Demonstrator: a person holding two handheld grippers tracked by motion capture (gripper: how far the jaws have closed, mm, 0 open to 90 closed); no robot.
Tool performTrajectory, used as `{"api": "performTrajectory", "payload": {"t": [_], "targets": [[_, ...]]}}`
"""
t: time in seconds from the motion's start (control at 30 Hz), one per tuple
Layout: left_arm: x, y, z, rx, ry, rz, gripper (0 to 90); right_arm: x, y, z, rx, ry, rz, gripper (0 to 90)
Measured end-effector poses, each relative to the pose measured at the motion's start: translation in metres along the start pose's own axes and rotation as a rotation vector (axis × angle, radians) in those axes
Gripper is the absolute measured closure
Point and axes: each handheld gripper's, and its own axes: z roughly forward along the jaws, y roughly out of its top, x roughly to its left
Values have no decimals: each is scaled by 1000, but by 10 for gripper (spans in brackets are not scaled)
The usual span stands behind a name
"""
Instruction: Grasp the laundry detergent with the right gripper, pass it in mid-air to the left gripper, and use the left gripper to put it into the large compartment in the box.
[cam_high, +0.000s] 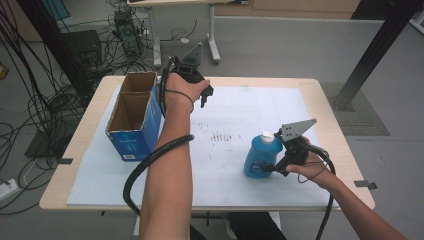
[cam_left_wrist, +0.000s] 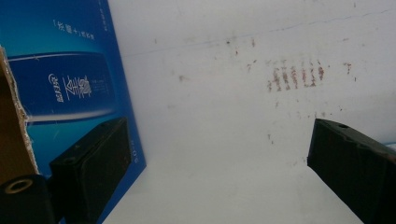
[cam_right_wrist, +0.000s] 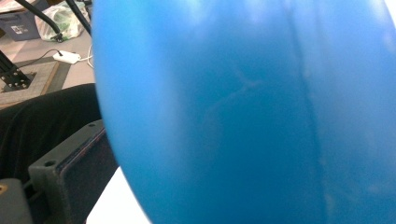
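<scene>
Blue plastic bottle with a white cap (cam_high: 261, 156) stands upright on the white tabletop (cam_high: 235, 185), clasped low by my right gripper (cam_high: 272, 167); my left gripper (cam_high: 205, 95), jaws spread and empty, waits beside the open blue cardboard box (cam_high: 135, 127), probably its destination.

A wooden table (cam_high: 333, 112) under a white sheet (cam_high: 235, 110) stands on grey floor (cam_high: 300, 45); tangled cables (cam_high: 35, 100) lie alongside.
</scene>
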Motion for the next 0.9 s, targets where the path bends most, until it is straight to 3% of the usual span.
{"api": "performTrajectory", "payload": {"t": [0.9], "targets": [[1, -2, -1, -4, -2, -3, 69, 1, 0, 0, -6, -11, 3, 9]]}}
